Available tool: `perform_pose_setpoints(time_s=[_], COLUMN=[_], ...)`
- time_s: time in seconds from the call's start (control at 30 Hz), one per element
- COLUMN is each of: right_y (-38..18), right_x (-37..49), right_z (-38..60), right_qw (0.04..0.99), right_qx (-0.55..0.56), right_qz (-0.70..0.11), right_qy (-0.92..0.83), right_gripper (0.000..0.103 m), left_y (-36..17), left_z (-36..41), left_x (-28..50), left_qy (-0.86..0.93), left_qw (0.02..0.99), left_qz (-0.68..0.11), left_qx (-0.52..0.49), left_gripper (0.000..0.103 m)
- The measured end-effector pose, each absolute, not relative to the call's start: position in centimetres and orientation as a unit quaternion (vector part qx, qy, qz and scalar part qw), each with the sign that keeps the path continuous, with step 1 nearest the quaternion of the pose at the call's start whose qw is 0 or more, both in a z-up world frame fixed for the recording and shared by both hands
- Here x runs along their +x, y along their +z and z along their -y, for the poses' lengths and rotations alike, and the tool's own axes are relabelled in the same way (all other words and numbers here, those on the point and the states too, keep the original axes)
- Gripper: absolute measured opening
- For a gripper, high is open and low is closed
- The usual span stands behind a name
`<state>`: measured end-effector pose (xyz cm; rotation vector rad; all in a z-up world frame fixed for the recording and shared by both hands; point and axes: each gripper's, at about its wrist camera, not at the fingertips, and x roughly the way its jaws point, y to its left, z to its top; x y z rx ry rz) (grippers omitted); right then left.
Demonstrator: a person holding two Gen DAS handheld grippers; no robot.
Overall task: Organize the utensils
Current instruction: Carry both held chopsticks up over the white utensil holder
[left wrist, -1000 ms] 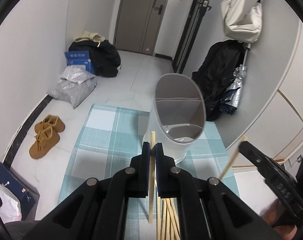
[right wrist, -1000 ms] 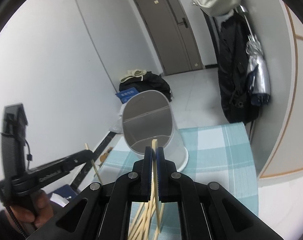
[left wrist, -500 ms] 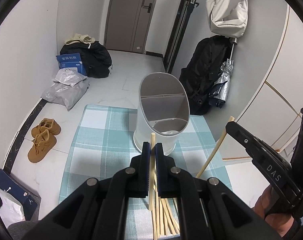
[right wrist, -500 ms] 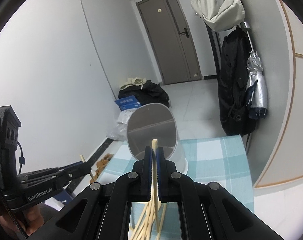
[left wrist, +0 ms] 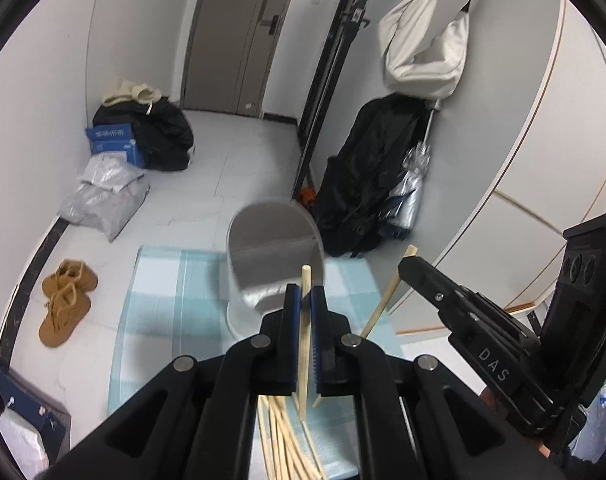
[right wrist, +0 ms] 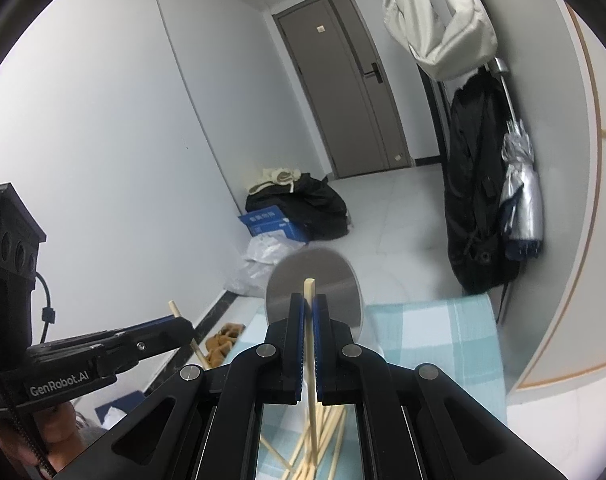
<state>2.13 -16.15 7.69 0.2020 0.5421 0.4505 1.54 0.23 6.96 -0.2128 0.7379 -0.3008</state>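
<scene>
Pale tiled floor point(left wrist: 243, 168), white walls, grey door point(left wrist: 239, 32) at far end. Teal checked cloth point(left wrist: 159, 312) spread on floor, near centre. Far left: black bag point(left wrist: 159, 136) with blue box point(left wrist: 113, 144) and grey plastic parcels point(left wrist: 103, 196); tan shoes point(left wrist: 65, 304) by left skirting. Right wall: white bag point(left wrist: 423, 48) hung high, black coat point(left wrist: 367, 176) and silver umbrella point(left wrist: 411, 188) beneath.

Grey utensil holder point(left wrist: 275, 256) upright on far part of cloth, blurred, just beyond both grippers. Loose chopstick pile point(left wrist: 287, 440) on near part of cloth, below the fingers.

Left gripper point(left wrist: 306, 308) pressed together, pinching one chopstick point(left wrist: 304, 344) held roughly upright, tip poking above the jaws, clear of the pile. Right gripper point(right wrist: 310, 316) likewise pinching a second chopstick point(right wrist: 311, 360), tip overlapping holder's mouth in right wrist view. Both raised above cloth, side by side, holder ahead of them.
</scene>
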Motion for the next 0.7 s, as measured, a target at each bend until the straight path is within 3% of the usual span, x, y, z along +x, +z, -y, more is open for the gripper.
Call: perform_pose_setpoints(time_s=[0.7], right_y=[17.4], right_x=[13.7], right_z=[13.9], right_qw=[0.941], right_qx=[0.074], right_qz=[-0.222], right_qy=[0.243], right_gripper=[0.003], left_y=[13.7], left_z=[-2.0], left_x=[10.4], left_qy=[-0.147], left_qw=[0.936], left_qz=[-0.289], left_qx=[-0.138], left_gripper=[0.002])
